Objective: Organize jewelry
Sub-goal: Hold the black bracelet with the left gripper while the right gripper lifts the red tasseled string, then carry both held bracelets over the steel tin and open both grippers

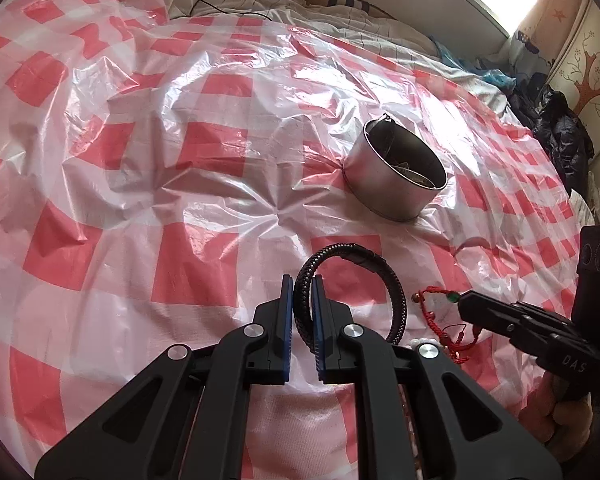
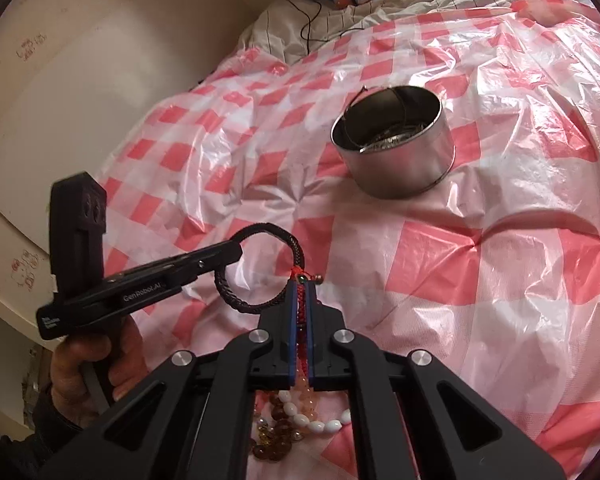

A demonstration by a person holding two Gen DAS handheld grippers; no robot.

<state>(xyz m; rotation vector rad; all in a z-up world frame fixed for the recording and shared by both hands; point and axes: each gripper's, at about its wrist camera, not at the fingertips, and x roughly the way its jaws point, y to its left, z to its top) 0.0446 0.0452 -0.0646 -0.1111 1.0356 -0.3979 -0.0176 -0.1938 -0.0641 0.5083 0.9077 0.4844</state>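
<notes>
My left gripper (image 1: 302,286) is shut on a black braided leather bracelet (image 1: 396,292) and holds it above the bed; it also shows in the right wrist view (image 2: 230,254) with the bracelet (image 2: 296,246). My right gripper (image 2: 300,286) is shut on a red cord bracelet (image 2: 300,304) with a green bead; the left wrist view shows it (image 1: 466,300) with the cord (image 1: 430,312) hanging. A round metal tin (image 1: 396,176) stands open ahead, with silvery jewelry inside (image 2: 396,136). Loose bead bracelets (image 2: 296,420), white, brown and pink, lie below the right gripper.
A crinkled red-and-white checked plastic sheet (image 1: 180,160) covers the bed. A white wall (image 2: 60,100) borders its left side. A black cable (image 2: 308,16) and white bedding lie at the far end. Dark clothes (image 1: 560,128) are piled at the right.
</notes>
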